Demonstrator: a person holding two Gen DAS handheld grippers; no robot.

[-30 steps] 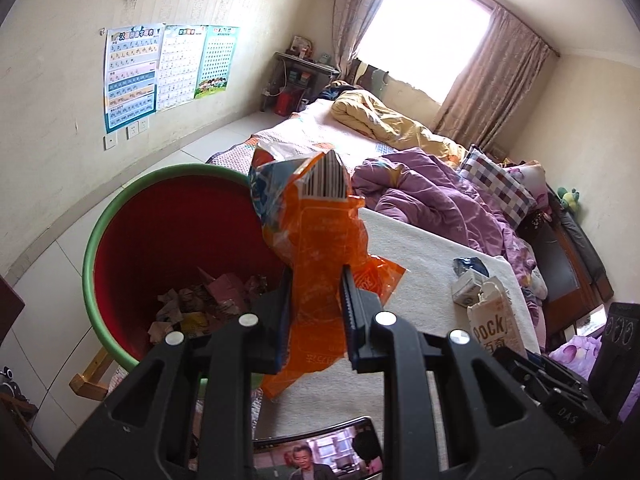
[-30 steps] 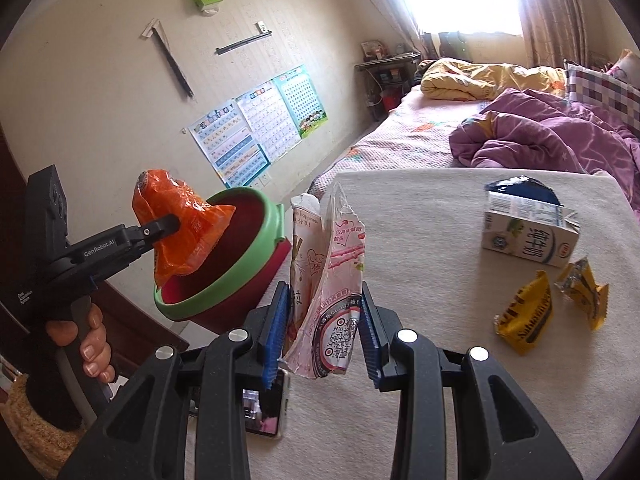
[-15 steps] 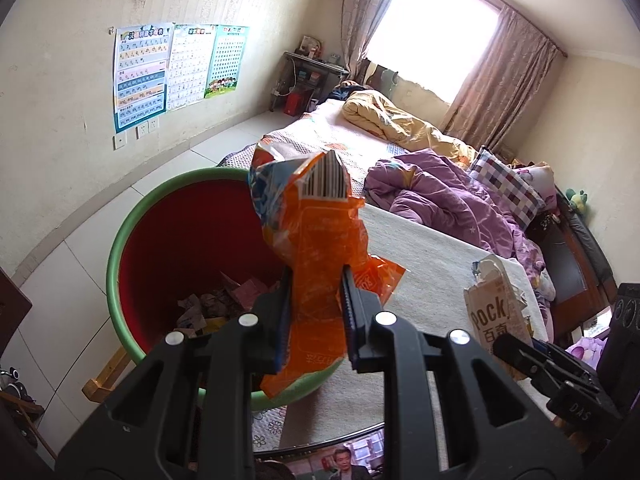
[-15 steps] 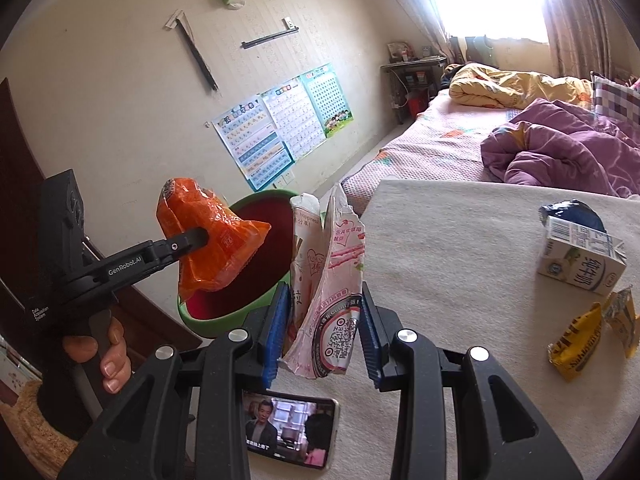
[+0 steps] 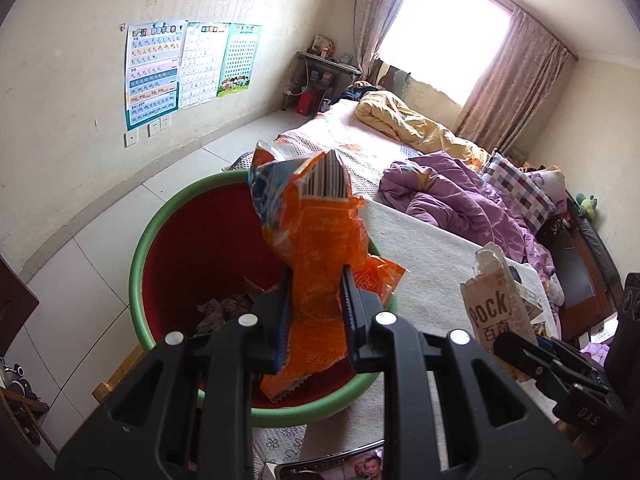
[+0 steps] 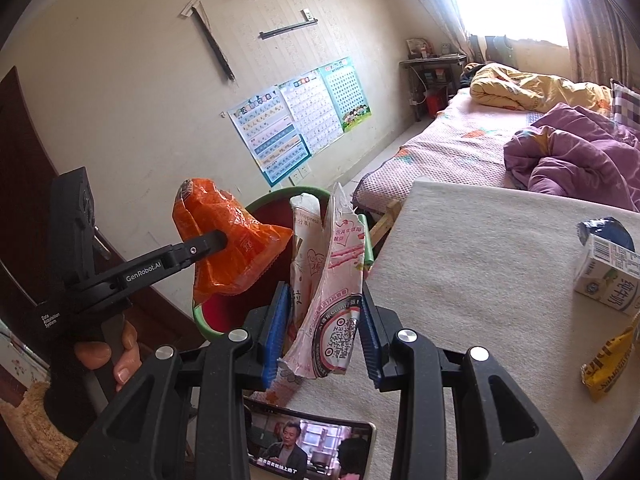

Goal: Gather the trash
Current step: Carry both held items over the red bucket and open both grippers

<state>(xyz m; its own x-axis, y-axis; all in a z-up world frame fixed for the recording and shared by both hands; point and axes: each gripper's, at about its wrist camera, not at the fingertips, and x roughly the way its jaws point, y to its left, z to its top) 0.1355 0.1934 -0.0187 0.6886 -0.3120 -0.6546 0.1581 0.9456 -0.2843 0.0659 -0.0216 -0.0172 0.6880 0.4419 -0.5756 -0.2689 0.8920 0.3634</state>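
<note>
My left gripper (image 5: 316,312) is shut on a crumpled orange snack bag (image 5: 316,240) and holds it above the near rim of a red bin with a green rim (image 5: 138,264). Paper scraps lie at the bin's bottom. The right wrist view shows the same orange bag (image 6: 228,240) pinched in the left gripper (image 6: 218,240), in front of the bin (image 6: 280,200). My right gripper (image 6: 324,320) is shut on a torn pink-and-white snack box (image 6: 332,280), over the table's left edge beside the bin. That box (image 5: 496,312) appears at lower right in the left wrist view.
A beige-covered table (image 6: 480,272) carries a milk carton (image 6: 608,280), a dark blue wrapper (image 6: 604,228), a yellow wrapper (image 6: 608,360) and a phone (image 6: 308,448) playing video near its front edge. A bed (image 5: 400,152) with quilts stands beyond. A hand (image 6: 108,356) grips the left handle.
Both grippers have shifted left toward the bin, each still holding its trash. The bin now sits more centred under the orange bag, and the pink box has come nearer to it.
</note>
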